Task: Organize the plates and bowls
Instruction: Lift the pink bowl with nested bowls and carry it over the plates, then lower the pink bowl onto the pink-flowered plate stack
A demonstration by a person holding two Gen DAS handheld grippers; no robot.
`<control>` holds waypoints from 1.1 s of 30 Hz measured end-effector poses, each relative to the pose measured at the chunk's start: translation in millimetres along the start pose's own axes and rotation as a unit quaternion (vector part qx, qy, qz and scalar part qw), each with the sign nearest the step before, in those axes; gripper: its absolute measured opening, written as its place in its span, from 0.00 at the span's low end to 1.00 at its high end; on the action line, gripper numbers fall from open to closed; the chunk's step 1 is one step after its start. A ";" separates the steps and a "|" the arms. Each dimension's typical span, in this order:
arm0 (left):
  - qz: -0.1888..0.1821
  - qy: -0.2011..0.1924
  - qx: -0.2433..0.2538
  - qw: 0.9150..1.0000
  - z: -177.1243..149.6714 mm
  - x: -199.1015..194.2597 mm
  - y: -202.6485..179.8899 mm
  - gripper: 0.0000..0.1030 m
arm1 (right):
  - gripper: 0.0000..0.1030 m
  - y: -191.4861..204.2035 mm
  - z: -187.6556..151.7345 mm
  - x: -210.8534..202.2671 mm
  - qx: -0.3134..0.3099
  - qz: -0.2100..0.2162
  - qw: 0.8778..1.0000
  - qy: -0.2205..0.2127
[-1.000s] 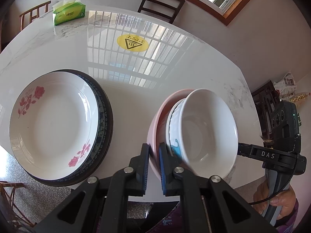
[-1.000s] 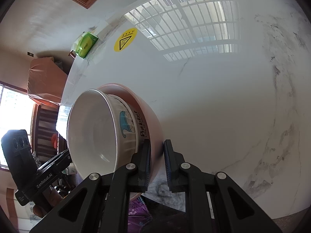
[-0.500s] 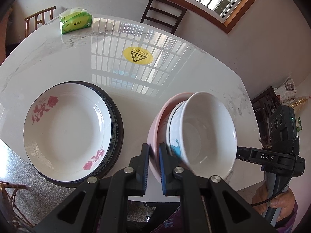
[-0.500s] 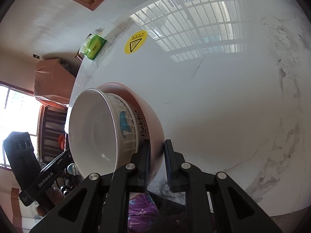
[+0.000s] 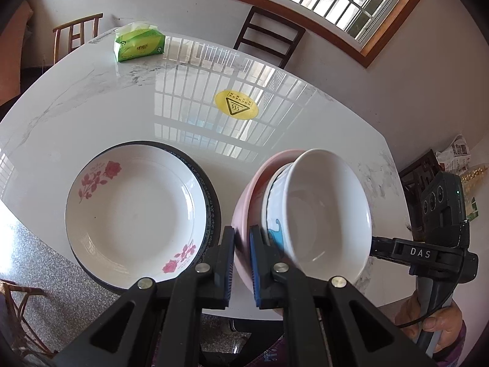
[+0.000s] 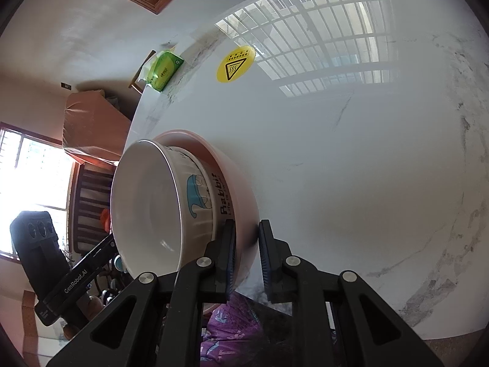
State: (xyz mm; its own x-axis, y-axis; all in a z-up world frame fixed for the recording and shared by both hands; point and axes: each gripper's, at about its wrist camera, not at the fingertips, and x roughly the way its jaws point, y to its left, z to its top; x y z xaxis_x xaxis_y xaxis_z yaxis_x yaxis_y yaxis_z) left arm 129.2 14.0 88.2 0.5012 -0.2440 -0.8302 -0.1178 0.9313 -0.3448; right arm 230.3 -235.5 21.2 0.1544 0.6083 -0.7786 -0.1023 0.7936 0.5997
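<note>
A pink bowl (image 5: 249, 189) holds a white bowl (image 5: 328, 211) with a blue drawing nested inside it. My left gripper (image 5: 242, 244) is shut on the pink bowl's near rim. My right gripper (image 6: 247, 238) is shut on the opposite rim of the pink bowl (image 6: 241, 180), with the white bowl (image 6: 146, 211) to its left. The stack is lifted above the white marble table (image 5: 91, 116). A white plate with pink roses (image 5: 134, 217) lies on a dark-rimmed plate (image 5: 212, 202) at the left.
A green tissue pack (image 5: 139, 44) lies at the table's far edge and a yellow warning sticker (image 5: 237, 108) near the middle. Chairs (image 5: 270, 38) stand behind the table. The tissue pack (image 6: 163, 70) and sticker (image 6: 235, 64) also show in the right wrist view.
Both grippers have risen with the bowl stack, so the table and the plates look farther away. Both grips are unchanged.
</note>
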 end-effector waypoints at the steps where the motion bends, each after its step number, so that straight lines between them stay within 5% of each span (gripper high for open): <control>1: 0.002 -0.001 0.000 1.000 -0.4 -1.8 0.7 0.09 | 0.17 2.6 0.8 1.3 -0.002 0.001 1.000 0.001; 33: 0.053 -0.036 -0.076 0.995 11.5 -50.0 108.6 0.06 | 0.19 104.2 15.1 75.6 -0.060 0.027 0.996 0.052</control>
State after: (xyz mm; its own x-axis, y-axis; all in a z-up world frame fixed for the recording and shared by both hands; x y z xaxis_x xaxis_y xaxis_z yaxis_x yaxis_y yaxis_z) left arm 101.2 130.4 97.3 0.5387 -0.1212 -0.8338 -0.2987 0.8978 -0.3235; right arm 246.1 -107.0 27.7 0.0443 0.6427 -0.7648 -0.2258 0.7522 0.6191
